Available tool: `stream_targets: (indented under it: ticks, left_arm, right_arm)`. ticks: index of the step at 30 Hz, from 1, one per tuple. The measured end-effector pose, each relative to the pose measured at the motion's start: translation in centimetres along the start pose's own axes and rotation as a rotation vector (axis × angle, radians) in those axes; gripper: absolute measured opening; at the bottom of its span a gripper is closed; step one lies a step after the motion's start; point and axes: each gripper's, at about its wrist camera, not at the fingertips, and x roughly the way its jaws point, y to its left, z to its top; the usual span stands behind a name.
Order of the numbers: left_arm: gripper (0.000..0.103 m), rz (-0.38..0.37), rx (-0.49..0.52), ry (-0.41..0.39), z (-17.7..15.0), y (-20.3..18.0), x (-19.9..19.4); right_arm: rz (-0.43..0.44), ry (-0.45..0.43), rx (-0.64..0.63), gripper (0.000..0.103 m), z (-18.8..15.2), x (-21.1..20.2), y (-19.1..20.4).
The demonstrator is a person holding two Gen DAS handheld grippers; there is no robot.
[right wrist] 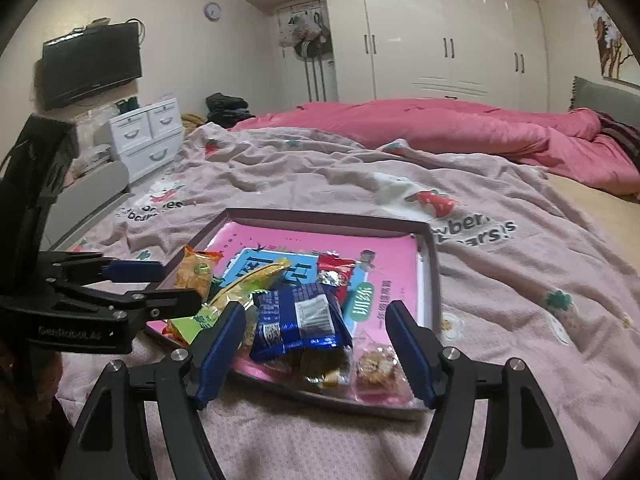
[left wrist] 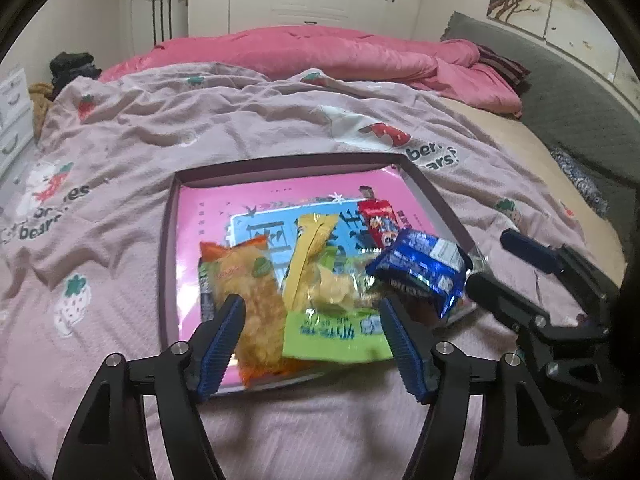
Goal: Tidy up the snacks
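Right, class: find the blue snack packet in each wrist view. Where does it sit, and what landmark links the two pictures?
Left wrist: blue snack packet right of centre, at the tray's right edge.
Right wrist: centre, between the fingers.
Shared landmark: pink tray.

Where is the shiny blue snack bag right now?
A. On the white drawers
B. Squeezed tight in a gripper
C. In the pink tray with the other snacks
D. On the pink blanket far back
C: the blue snack bag lies in the pink tray among the other packets, between the open fingers of the right gripper, which do not press on it.
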Motion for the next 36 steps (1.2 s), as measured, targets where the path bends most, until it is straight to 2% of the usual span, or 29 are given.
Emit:
stream_targets:
  ticks: [9, 22, 36]
  left_arm:
    - [0.076, 0.015, -0.005, 0.010, -2.0, -0.4, -2.5]
    - [0.079, 0.032, -0.003, 0.032, -5.3, -1.5, -5.0]
    - [0.079, 0.046, -0.023, 0.037, -6.6, -0.7, -6.7]
  right_arm:
    - [-0.046, 0.034, -0.004, 0.076, -0.9, -1.9, 1.5]
    - [-0.067, 0.087, 0.035, 0.083, -3.2, -4.5, 3.6]
    - [-0.104, 0.096, 0.042, 0.086, -4.0, -5.9, 4.2]
